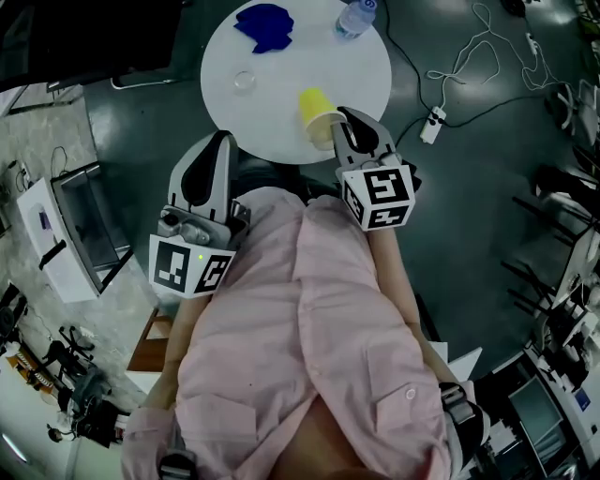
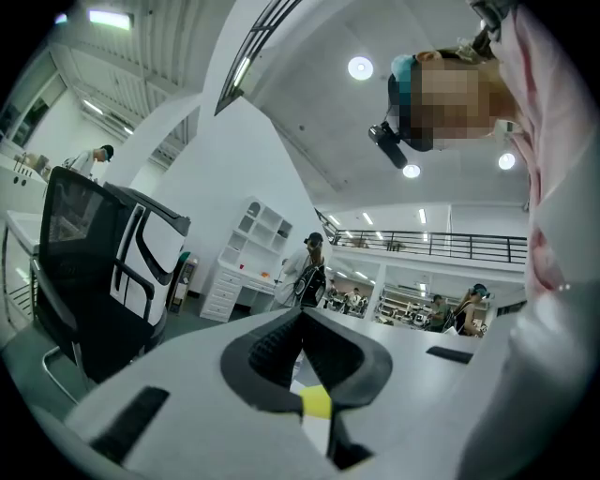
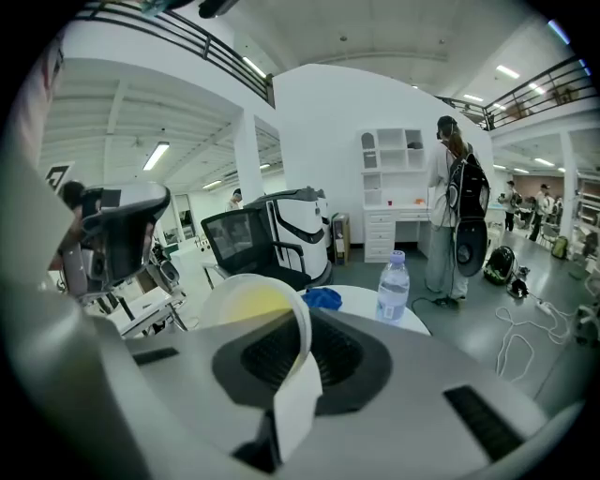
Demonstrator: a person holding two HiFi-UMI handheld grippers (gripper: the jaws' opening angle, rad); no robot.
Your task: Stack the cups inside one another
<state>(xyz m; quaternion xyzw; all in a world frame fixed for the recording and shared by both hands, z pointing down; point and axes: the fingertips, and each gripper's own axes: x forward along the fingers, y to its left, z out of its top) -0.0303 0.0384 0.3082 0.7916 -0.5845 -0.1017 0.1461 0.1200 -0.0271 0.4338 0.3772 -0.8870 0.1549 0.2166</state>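
Two cups look already nested: a translucent white plastic cup (image 3: pixel 246 302) with a yellow plastic cup (image 1: pixel 314 101) showing inside it. The right gripper (image 1: pixel 343 126) is clenched on this pair's rim wall, holding it tilted over the near edge of the round white table (image 1: pixel 300 52). One small clear cup (image 1: pixel 244 82), if it is a cup, stands alone on the table, well apart from the pair, so likely one stacking step is left. The left gripper (image 1: pixel 219 148) sits low by the table edge, jaws pressed together, gripping nothing. A crumpled blue cloth (image 1: pixel 265 25) and a clear plastic water bottle (image 1: pixel 354 17) sit at the far side.
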